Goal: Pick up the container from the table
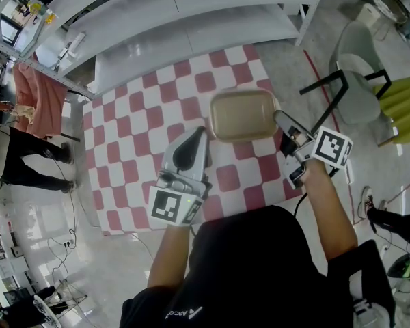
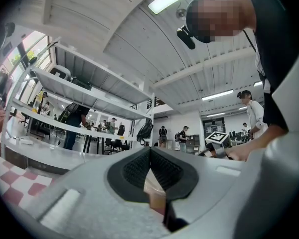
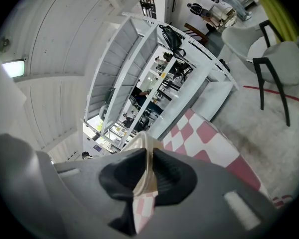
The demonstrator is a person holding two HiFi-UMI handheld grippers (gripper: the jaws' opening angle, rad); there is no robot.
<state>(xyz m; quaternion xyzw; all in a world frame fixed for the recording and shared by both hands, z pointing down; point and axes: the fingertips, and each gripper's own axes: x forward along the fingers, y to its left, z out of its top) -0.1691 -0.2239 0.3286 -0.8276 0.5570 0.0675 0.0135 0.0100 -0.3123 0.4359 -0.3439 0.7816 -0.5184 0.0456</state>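
Note:
A shallow beige container (image 1: pixel 242 115) hangs over the red-and-white checked table (image 1: pixel 133 149). My right gripper (image 1: pixel 279 119) is shut on its right rim. In the right gripper view the thin beige container wall (image 3: pixel 141 151) is pinched between the black pads of the right gripper (image 3: pixel 148 169). My left gripper (image 1: pixel 201 132) points at the container's left edge, just short of it. Its jaws meet at the tips, so the left gripper (image 2: pixel 149 152) is shut with nothing clamped; a strip of beige shows through the gap below the tips.
White shelving (image 1: pixel 191 12) runs along the table's far side. A grey chair with a black frame (image 1: pixel 359 87) stands to the right, next to a yellow object (image 1: pixel 404 108). People stand at the left (image 1: pixel 34 101).

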